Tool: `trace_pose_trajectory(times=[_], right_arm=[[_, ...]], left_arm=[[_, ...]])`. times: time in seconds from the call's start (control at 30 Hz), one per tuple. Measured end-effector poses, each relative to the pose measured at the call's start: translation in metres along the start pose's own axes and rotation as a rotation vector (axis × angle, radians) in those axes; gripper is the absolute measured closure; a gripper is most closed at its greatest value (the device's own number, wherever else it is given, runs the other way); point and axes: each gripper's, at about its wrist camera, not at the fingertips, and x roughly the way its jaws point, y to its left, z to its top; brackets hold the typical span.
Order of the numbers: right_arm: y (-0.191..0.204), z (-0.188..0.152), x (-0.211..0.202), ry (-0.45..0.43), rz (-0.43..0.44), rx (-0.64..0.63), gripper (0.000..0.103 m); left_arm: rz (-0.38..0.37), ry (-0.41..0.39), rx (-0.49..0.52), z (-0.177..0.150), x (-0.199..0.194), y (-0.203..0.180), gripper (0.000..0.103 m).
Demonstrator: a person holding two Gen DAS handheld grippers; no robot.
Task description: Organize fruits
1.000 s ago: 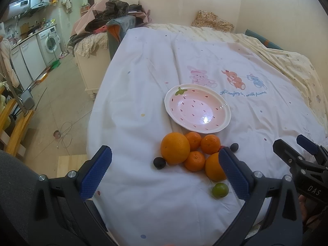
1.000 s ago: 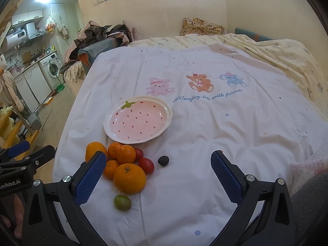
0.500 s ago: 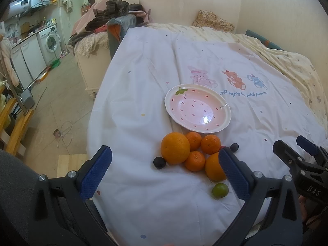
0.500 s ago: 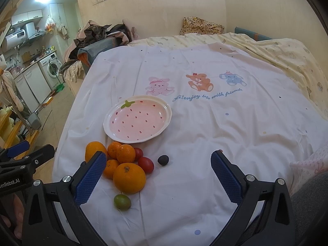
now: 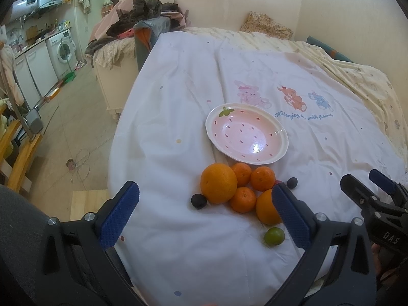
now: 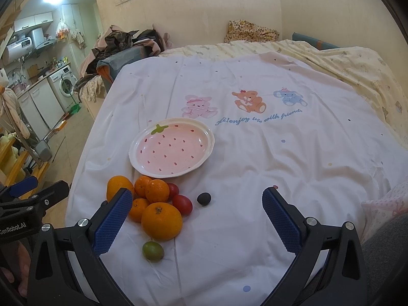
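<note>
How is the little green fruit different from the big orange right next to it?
The green fruit is much smaller than the big orange. It is green and smooth, while the orange is orange with a dark stem dimple on top. The green fruit lies alone, nearest the cameras; the orange touches the pile. Both are round and rest on the white sheet, outside the plate.

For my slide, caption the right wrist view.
Open right gripper above oranges, red tomatoes and a green lime beside an empty strawberry plate.
</note>
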Motion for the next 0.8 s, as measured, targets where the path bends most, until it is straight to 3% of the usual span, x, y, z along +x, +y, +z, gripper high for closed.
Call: trace_pose_trajectory(times=[0.53, 0.8], right_arm=[[-0.001, 0.002, -0.004, 0.009, 0.011, 0.020, 0.000], [-0.010, 0.006, 0.003, 0.062, 0.039, 0.066, 0.000]], left_arm=[[0.004, 0.000, 0.005, 0.001, 0.000, -0.001, 0.000], [0.015, 0.048, -0.014, 0.002, 0.006, 0.000, 0.000]])
